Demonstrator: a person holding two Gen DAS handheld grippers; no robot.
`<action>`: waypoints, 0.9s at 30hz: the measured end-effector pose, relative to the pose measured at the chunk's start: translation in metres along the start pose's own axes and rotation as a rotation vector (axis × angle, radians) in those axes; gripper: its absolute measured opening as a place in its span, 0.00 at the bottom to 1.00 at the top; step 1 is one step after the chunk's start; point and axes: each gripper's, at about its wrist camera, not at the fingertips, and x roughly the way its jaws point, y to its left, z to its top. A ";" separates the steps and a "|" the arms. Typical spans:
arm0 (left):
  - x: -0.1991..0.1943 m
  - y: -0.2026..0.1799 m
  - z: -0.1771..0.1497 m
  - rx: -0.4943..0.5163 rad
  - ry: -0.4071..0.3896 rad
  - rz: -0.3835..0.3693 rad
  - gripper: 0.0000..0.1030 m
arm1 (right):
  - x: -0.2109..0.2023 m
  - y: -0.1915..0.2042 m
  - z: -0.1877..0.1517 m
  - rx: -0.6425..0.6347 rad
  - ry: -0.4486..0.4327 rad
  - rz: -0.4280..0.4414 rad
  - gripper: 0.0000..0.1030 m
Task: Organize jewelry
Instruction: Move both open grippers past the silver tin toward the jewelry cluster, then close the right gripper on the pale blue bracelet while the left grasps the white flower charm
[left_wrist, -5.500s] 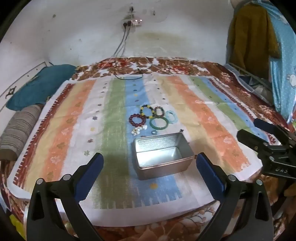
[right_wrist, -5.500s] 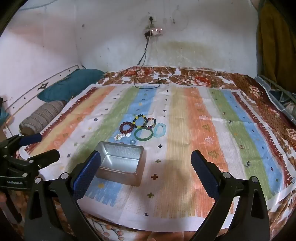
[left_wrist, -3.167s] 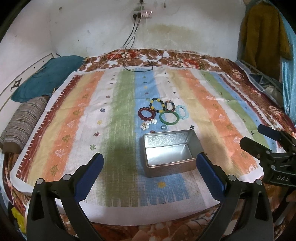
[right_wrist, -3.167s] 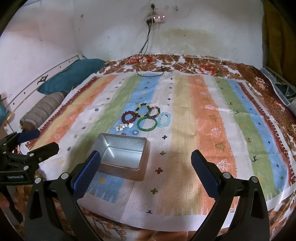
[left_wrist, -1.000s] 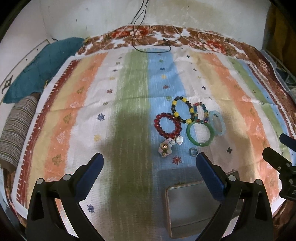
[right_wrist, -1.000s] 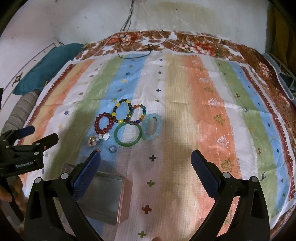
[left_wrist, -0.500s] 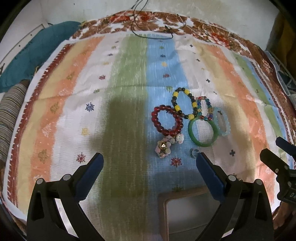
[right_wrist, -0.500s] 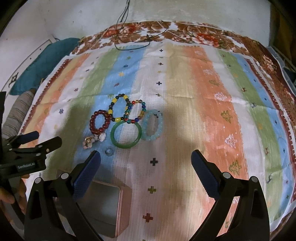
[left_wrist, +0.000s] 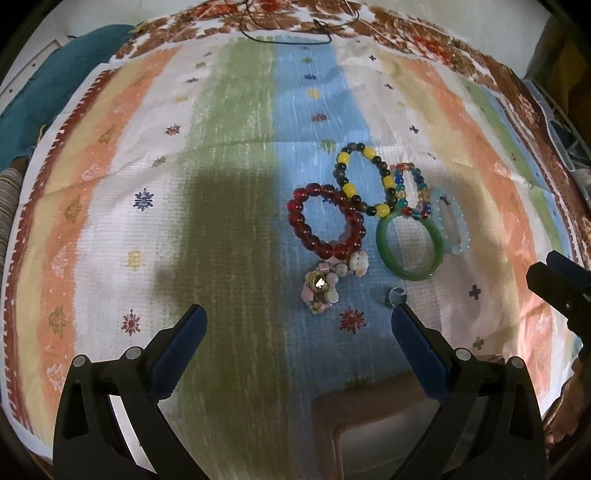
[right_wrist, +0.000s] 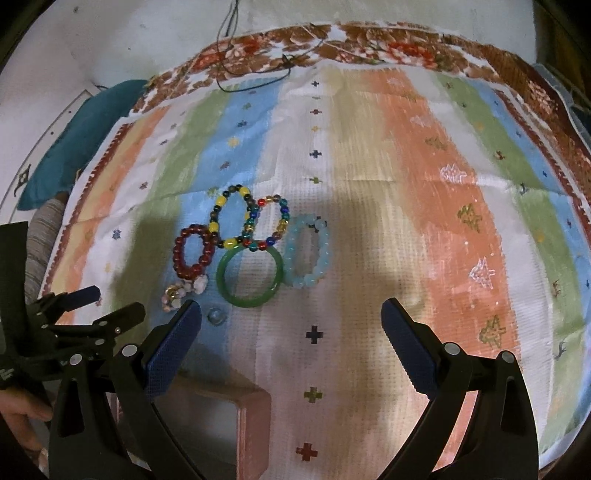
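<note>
Jewelry lies in a cluster on the striped cloth: a red bead bracelet (left_wrist: 325, 221), a yellow-and-dark bead bracelet (left_wrist: 360, 181), a multicolour bead bracelet (left_wrist: 410, 192), a green bangle (left_wrist: 410, 245), a pale blue bead bracelet (left_wrist: 452, 225), a pink flower piece (left_wrist: 321, 286) and a small clear ring (left_wrist: 395, 295). The metal tin (left_wrist: 388, 432) sits below them, near my left gripper (left_wrist: 295, 332), which is open and empty just short of the flower piece. My right gripper (right_wrist: 291, 328) is open and empty just short of the green bangle (right_wrist: 251, 277). The tin (right_wrist: 221, 428) shows under it.
The striped cloth (right_wrist: 424, 184) covers a bed with a floral sheet. A teal pillow (right_wrist: 85, 136) and a striped bolster (right_wrist: 40, 240) lie at the left. A black cable (right_wrist: 255, 81) runs down the wall onto the far edge.
Both grippers have moved forward and down toward the jewelry cluster. The tin has slid toward the bottom of both views. Both grippers stay open.
</note>
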 end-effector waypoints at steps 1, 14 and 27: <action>0.002 0.000 0.001 0.001 0.005 -0.004 0.95 | 0.003 -0.001 0.001 0.003 0.004 -0.003 0.96; 0.022 -0.006 0.009 0.051 0.036 -0.005 0.88 | 0.031 -0.009 0.012 0.034 0.039 -0.049 0.83; 0.044 -0.010 0.010 0.087 0.109 -0.033 0.64 | 0.063 -0.017 0.022 0.055 0.078 -0.065 0.68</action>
